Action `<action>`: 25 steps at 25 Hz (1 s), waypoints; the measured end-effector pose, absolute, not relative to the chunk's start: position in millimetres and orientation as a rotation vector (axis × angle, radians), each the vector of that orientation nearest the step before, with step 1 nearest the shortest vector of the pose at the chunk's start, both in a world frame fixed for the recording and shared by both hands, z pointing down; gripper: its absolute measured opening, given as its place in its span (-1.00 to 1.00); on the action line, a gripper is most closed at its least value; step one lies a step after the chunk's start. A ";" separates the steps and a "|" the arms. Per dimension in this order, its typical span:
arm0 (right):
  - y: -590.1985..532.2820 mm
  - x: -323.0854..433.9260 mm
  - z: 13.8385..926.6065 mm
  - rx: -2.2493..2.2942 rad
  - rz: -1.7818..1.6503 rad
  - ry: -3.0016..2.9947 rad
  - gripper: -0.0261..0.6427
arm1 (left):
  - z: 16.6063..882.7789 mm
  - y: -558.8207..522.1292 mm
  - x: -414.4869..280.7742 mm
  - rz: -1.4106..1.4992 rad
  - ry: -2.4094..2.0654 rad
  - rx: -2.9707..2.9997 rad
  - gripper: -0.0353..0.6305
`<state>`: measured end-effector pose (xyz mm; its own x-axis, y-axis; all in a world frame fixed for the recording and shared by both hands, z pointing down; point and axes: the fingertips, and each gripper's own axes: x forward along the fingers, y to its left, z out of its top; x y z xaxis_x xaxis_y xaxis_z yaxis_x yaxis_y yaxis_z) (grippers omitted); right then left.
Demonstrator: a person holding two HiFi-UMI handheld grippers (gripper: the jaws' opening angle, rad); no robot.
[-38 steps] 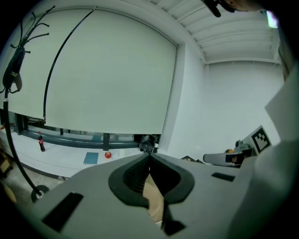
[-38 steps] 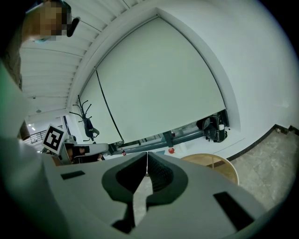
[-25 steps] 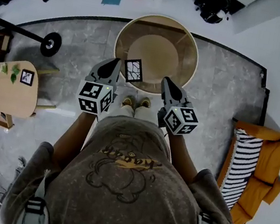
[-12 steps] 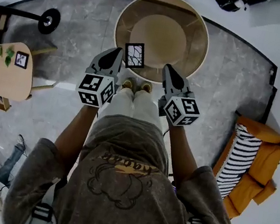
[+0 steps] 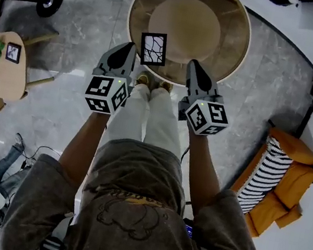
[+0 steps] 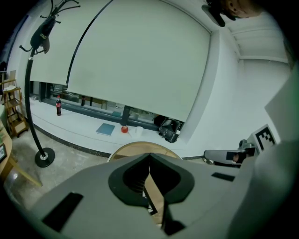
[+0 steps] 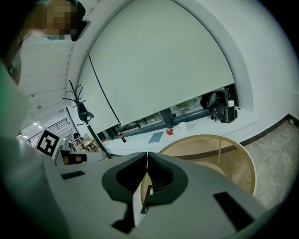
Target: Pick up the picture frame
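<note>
The person holds two grey grippers out in front, side by side. The left gripper (image 5: 130, 50) has its fingers (image 6: 127, 179) pressed tight together with nothing in them. The right gripper (image 5: 193, 65) is the same: its fingers (image 7: 123, 176) touch at the tips and hold nothing.

Just past the tips, in the gap between the two grippers, stands the small black picture frame with a white picture of thin black branches (image 5: 153, 48). It is much closer to the left gripper, just beside its tip, on the side that faces the right gripper. The right gripper is farther off. The frame stands up on its bottom edge, a bit taller than wide, with its front turned to the person. So its thin side edges point toward the two grippers.

The frame rests near the close edge of the round wooden desk (image 5: 192, 25), which spreads away behind it.

I think the left gripper is the one to use. Its fingers need to open first, then close over the frame's nearest side edge.
</note>
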<state>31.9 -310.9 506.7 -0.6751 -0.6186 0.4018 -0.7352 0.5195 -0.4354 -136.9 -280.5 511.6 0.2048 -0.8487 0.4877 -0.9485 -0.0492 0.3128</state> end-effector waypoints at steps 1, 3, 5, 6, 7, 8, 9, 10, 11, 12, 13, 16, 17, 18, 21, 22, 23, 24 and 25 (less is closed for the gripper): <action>-311.3 30.1 515.0 1.149 0.875 -2.560 -0.86 | 522.0 -280.8 -136.9 0.230 -1.660 1.912 -0.84; -311.5 28.0 531.2 1.135 0.876 -2.552 -0.86 | 543.0 -280.7 -134.6 0.230 -1.640 1.904 -0.84; -311.6 27.7 546.5 1.131 0.872 -2.543 -0.86 | 564.0 -281.4 -132.0 0.226 -1.619 1.898 -0.84; -311.7 27.4 553.9 1.128 0.869 -2.539 -0.86 | 573.8 -281.6 -131.8 0.224 -1.615 1.893 -0.84; -311.4 26.9 561.1 1.126 0.868 -2.536 -0.86 | 583.0 -281.1 -132.6 0.222 -1.616 1.886 -0.84; -310.8 26.6 567.9 1.125 0.871 -2.534 -0.86 | 591.7 -279.8 -133.8 0.222 -1.618 1.878 -0.84; -309.7 26.8 574.0 1.126 0.877 -2.532 -0.86 | 599.9 -277.6 -134.7 0.225 -1.621 1.870 -0.84; -308.3 27.5 579.6 1.128 0.884 -2.531 -0.86 | 608.0 -274.8 -134.9 0.231 -1.623 1.861 -0.84; -306.8 28.6 584.9 1.130 0.891 -2.529 -0.86 | 616.0 -271.4 -134.5 0.242 -1.622 1.853 -0.84; -305.4 29.7 590.3 1.130 0.896 -2.526 -0.86 | 624.0 -268.1 -133.7 0.259 -1.620 1.847 -0.84; -304.1 30.4 595.9 1.129 0.901 -2.522 -0.86 | 631.8 -265.1 -132.7 0.279 -1.616 1.841 -0.84; -300.1 30.5 611.9 1.113 0.914 -2.510 -0.86 | 652.2 -258.2 -130.9 0.317 -1.605 1.820 -0.83; -298.6 30.4 615.6 1.107 0.917 -2.508 -0.86 | 657.7 -256.4 -130.4 0.323 -1.603 1.811 -0.83; -296.9 30.6 618.0 1.103 0.919 -2.507 -0.86 | 662.1 -254.7 -129.6 0.326 -1.601 1.802 -0.83; -290.8 32.6 621.0 1.099 0.932 -2.504 -0.86 | 668.0 -251.3 -125.5 0.321 -1.589 1.788 -0.83; -289.0 33.6 621.8 1.098 0.937 -2.501 -0.86 | 668.8 -250.9 -123.5 0.315 -1.582 1.784 -0.82; -287.6 34.8 622.6 1.097 0.940 -2.498 -0.86 | 669.5 -251.1 -121.0 0.306 -1.569 1.782 -0.75; -286.7 36.0 623.2 1.098 0.941 -2.496 -0.86 | 670.0 -251.9 -118.3 0.296 -1.554 1.781 -0.63; -286.1 36.8 623.5 1.100 0.942 -2.495 -0.86 | 670.1 -253.0 -116.0 0.290 -1.542 1.780 -0.56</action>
<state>36.8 -286.1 623.5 -0.6814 -0.5657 0.4644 -0.7314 0.5044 -0.4589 -116.0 -253.0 670.1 0.2482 -0.7531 0.6092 -0.9231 0.0069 0.3846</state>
